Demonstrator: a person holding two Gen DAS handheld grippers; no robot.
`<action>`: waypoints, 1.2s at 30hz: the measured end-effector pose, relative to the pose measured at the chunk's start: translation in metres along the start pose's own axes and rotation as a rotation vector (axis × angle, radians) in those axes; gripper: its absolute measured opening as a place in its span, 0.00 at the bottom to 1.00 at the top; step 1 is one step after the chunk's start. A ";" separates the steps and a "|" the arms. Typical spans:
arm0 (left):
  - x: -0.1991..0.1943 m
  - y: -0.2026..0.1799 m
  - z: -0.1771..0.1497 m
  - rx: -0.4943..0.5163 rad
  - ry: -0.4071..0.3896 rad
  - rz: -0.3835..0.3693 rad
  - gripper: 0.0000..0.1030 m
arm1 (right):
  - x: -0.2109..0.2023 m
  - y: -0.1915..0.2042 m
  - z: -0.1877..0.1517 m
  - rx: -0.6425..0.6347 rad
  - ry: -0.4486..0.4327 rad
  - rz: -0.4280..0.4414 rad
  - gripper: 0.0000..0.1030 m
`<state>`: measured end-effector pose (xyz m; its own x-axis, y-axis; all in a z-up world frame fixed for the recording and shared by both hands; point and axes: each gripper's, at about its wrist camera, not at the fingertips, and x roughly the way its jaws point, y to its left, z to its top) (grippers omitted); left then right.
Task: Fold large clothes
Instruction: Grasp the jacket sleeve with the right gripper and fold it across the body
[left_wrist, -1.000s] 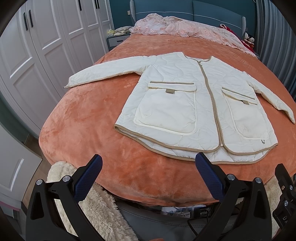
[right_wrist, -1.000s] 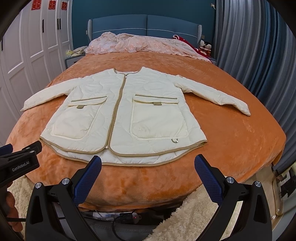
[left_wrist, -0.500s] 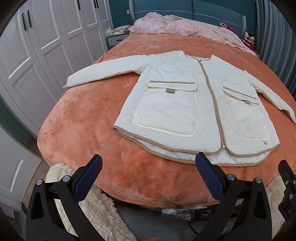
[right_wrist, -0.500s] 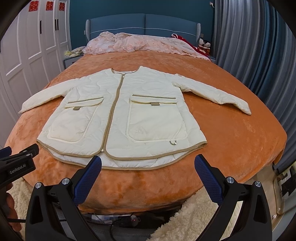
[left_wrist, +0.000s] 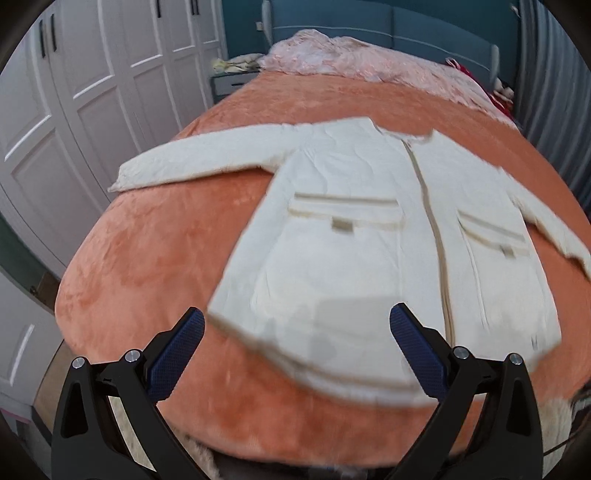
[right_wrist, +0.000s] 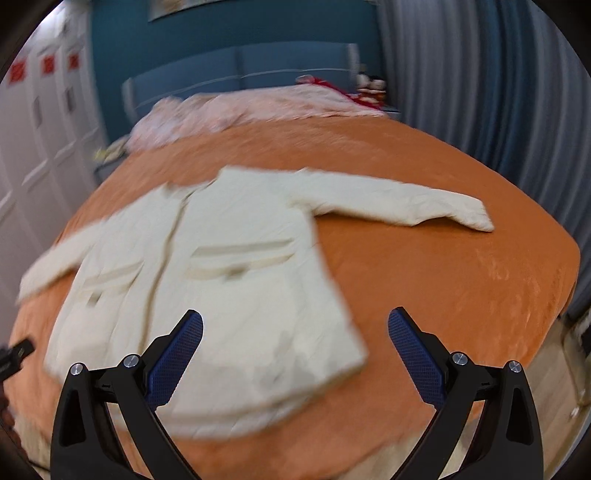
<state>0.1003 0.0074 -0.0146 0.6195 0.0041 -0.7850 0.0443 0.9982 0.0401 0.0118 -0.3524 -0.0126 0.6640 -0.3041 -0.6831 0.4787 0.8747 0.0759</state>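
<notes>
Both my grippers, left (left_wrist: 297, 328) and right (right_wrist: 295, 328), fingers wide and empty, have come closer over the jacket (left_wrist: 369, 258) near the bed's (left_wrist: 147, 266) foot edge, so folding can begin.

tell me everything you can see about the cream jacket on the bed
The cream jacket looks quilted and padded, with tan trim down the closed front and on two flapped patch pockets. It lies flat, front up, unfolded on the orange blanket, collar toward the headboard, both sleeves spread outward. Only the blanket touches it; both grippers hover open near its hem.
</notes>
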 end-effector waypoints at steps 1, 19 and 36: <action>0.005 0.000 0.007 -0.008 -0.007 0.008 0.95 | 0.013 -0.015 0.012 0.031 -0.008 -0.012 0.95; 0.158 -0.020 0.113 -0.068 -0.002 0.111 0.95 | 0.234 -0.264 0.064 0.849 -0.043 -0.046 0.95; 0.213 -0.012 0.123 -0.083 0.032 0.163 0.95 | 0.232 -0.109 0.194 0.344 -0.227 0.180 0.07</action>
<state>0.3282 -0.0111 -0.1065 0.5876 0.1666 -0.7918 -0.1200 0.9857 0.1184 0.2254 -0.5915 -0.0387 0.8450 -0.2672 -0.4632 0.4816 0.7566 0.4422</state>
